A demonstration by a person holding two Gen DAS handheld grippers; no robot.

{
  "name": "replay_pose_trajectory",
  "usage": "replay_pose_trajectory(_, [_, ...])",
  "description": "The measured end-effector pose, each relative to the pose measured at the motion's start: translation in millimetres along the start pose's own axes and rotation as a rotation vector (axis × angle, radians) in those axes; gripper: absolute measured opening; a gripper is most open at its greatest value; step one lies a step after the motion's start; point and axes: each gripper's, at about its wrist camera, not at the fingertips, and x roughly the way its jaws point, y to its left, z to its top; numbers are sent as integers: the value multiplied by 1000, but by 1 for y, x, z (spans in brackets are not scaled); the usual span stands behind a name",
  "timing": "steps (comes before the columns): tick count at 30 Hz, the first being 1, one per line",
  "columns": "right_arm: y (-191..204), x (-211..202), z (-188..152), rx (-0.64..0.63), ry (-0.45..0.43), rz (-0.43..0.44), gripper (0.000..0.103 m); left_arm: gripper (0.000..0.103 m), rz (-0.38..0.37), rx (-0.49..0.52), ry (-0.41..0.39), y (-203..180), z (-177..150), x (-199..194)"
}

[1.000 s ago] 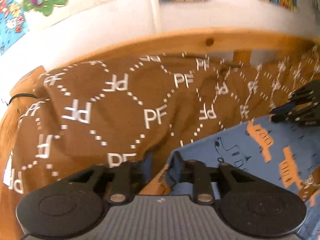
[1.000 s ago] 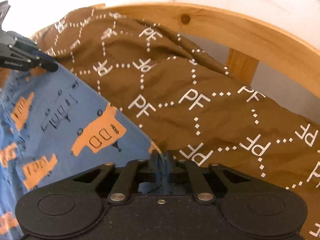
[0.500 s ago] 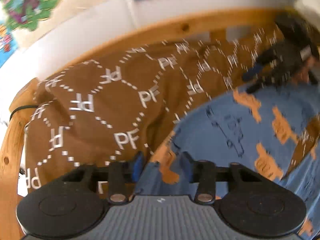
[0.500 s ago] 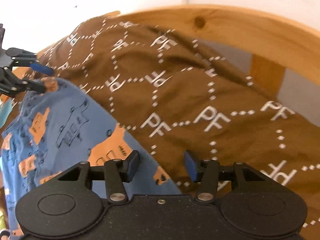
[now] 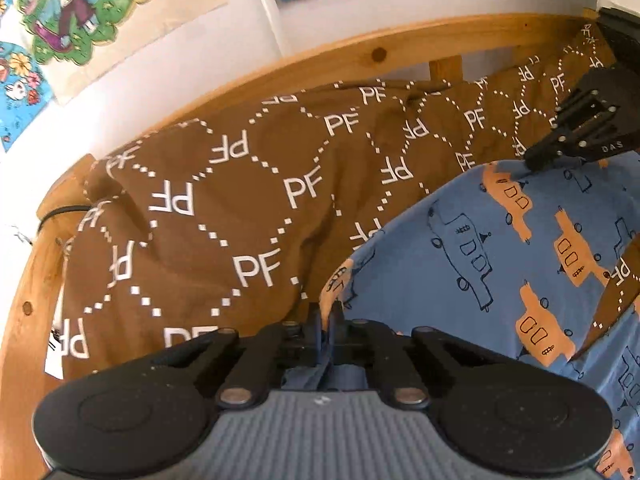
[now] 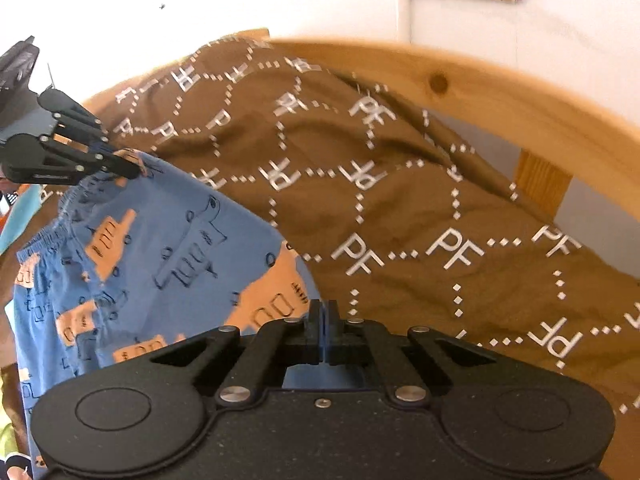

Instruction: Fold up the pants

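The blue pants (image 5: 500, 248) with orange and outlined car prints lie on a brown "PF" blanket (image 5: 240, 208). My left gripper (image 5: 326, 320) is shut on a corner of the pants' near edge. It also shows in the right wrist view (image 6: 132, 168), pinching the elastic waistband. My right gripper (image 6: 323, 320) is shut on the pants (image 6: 160, 256) at their other corner. It shows in the left wrist view (image 5: 536, 158), touching the pants' far edge. The pants hang stretched between both grippers.
A curved wooden bed rail (image 5: 360, 56) runs behind the blanket, also in the right wrist view (image 6: 480, 80). A white wall with colourful pictures (image 5: 76, 12) stands behind it. A black cord (image 5: 60, 214) wraps the rail at the left.
Both grippers were shut on the pants, opened half a second ago, and are now shut on them again at the waistband corners. The pants are now lifted and spread.
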Motion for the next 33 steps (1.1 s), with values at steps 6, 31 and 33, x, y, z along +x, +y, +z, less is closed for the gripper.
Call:
replay_pose_trajectory(6, [10,-12,2,-22,-31,-56,0,3,37,29,-30,-5,0,-15])
replay_pose_trajectory(31, [36,-8,-1,-129,-68,-128,0,3,76,60,-80,-20,-5,-25])
replay_pose_trajectory(33, [55,-31,-8,-140,-123,-170,0,3,88,84,-98,-22,-7,-30])
